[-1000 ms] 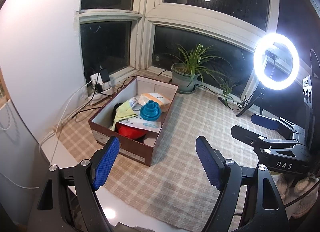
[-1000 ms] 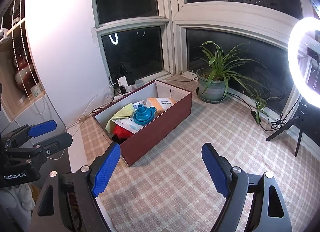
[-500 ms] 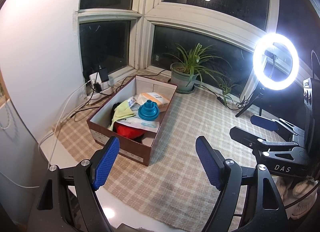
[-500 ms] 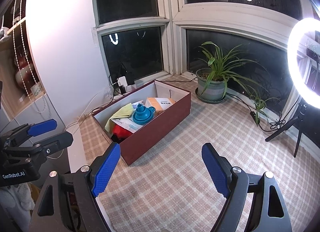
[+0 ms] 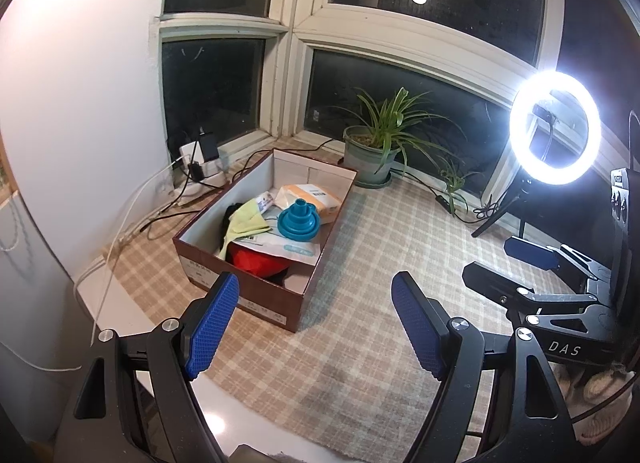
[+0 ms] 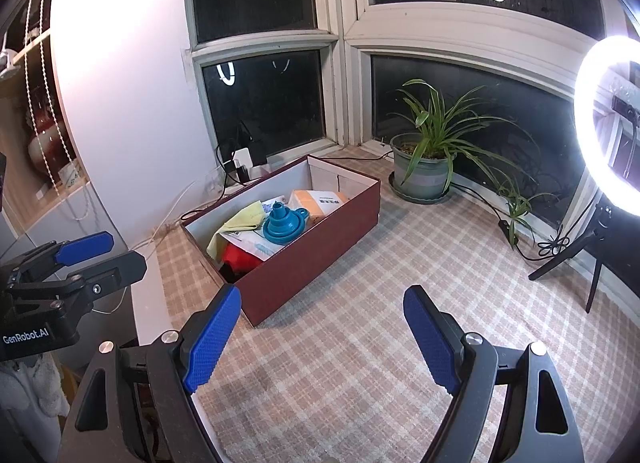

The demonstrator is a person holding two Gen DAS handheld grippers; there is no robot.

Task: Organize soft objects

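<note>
Box of soft things on checked cloth; both hand-held grippers wide, empty

On my right tongs I read "DAS"; on my left tongs, "GenRobot.AI".

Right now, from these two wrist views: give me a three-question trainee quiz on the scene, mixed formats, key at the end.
1. True or false: the blue funnel sits inside the brown box.
2. Multiple choice: what lies on the box's left side, touching the funnel's neighbour items? A) yellow cloth B) a glass bottle C) a metal spoon
3. Fill in: both the left gripper and the right gripper are ____, holding nothing.

Key: 1 true; 2 A; 3 open.
</note>
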